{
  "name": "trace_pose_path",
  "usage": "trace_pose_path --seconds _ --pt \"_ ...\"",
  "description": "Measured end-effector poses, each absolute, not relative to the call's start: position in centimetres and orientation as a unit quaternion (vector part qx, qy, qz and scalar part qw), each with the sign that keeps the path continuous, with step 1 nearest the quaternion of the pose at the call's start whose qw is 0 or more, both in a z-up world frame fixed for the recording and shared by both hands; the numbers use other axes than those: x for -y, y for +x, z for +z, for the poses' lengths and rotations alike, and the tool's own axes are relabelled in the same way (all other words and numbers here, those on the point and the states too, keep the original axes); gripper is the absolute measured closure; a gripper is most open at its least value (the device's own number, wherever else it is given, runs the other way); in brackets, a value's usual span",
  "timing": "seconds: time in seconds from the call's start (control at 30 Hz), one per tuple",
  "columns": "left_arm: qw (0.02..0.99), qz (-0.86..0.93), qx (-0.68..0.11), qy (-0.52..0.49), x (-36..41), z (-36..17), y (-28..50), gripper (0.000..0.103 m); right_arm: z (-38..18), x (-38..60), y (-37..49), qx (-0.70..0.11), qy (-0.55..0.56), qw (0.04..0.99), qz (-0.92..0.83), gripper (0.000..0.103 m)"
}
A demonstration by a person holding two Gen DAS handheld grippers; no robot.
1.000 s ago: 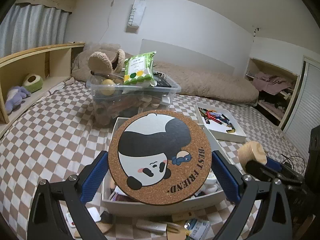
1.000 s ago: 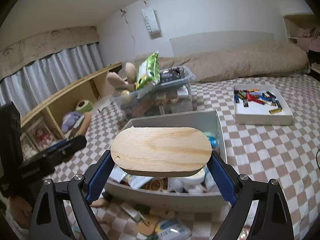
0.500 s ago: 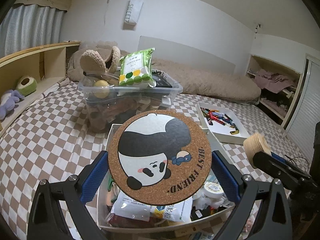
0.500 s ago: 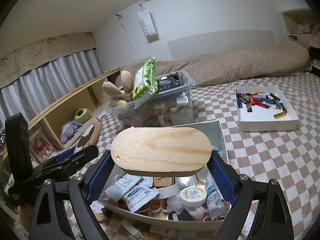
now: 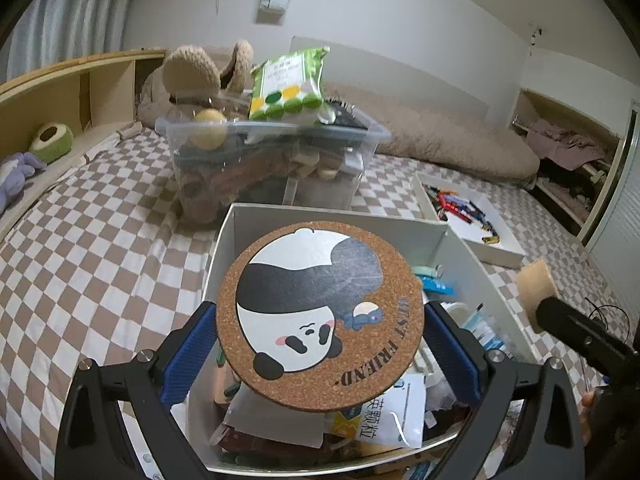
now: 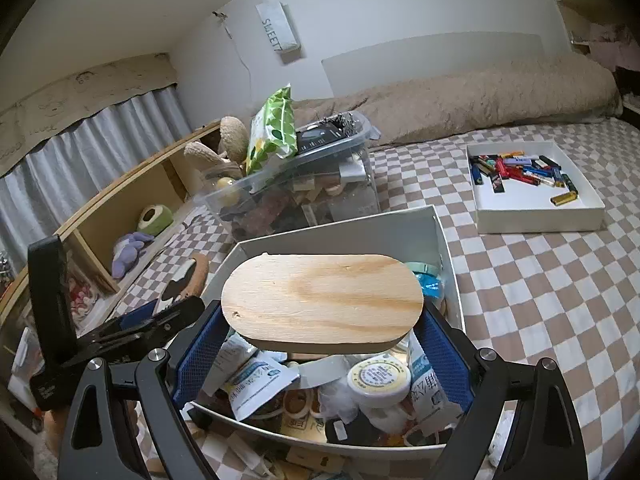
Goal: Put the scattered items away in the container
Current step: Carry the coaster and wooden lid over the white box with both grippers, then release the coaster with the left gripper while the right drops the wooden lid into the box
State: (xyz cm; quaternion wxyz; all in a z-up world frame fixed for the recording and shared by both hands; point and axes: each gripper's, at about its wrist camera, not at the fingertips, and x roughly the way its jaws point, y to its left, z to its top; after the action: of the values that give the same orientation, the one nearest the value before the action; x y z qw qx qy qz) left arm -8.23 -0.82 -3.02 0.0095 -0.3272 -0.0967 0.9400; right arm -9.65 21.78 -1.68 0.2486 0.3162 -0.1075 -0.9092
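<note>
Left gripper clamped on panda cork coaster, right gripper on oval wooden board, both above crammed white box. Beyond, blocking: clear bin under green packet. Rightward, white tray of batteries.

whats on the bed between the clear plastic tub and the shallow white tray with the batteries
Only bare checkered bedspread between the clear tub and the shallow white tray; the right wrist view shows it best.
</note>
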Motion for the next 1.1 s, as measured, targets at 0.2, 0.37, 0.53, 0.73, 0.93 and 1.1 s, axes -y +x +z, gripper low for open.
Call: trace_pose_path --seconds 0.2,0.37,0.53,0.73,0.93,1.1 --pt "0.006 0.934 0.090 -0.345 0.5 -4.0 -8.6 0.002 -2.7 -21.5 -9.7 0.099 0.330 0.251 -0.905 0.010" --pt "0.006 0.934 0.092 -0.345 0.6 -4.0 -8.5 0.001 -3.5 -20.9 -9.8 0.092 0.343 0.254 -0.900 0.010" --pt "0.002 0.932 0.103 -0.346 1.2 -4.0 -8.5 0.001 -4.9 -19.3 -9.6 0.072 0.366 0.262 -0.890 0.010" --pt "0.000 0.932 0.109 -0.346 1.7 -3.9 -8.3 0.001 -6.1 -17.7 -9.4 0.051 0.389 0.265 -0.881 0.010" --pt "0.001 0.932 0.108 -0.345 1.8 -3.7 -8.1 0.001 -6.5 -17.5 -9.1 0.030 0.400 0.253 -0.881 0.000" --pt "0.001 0.932 0.108 -0.345 1.7 -3.7 -7.9 0.001 -5.6 -18.5 -9.0 0.044 0.387 0.249 -0.887 0.000"
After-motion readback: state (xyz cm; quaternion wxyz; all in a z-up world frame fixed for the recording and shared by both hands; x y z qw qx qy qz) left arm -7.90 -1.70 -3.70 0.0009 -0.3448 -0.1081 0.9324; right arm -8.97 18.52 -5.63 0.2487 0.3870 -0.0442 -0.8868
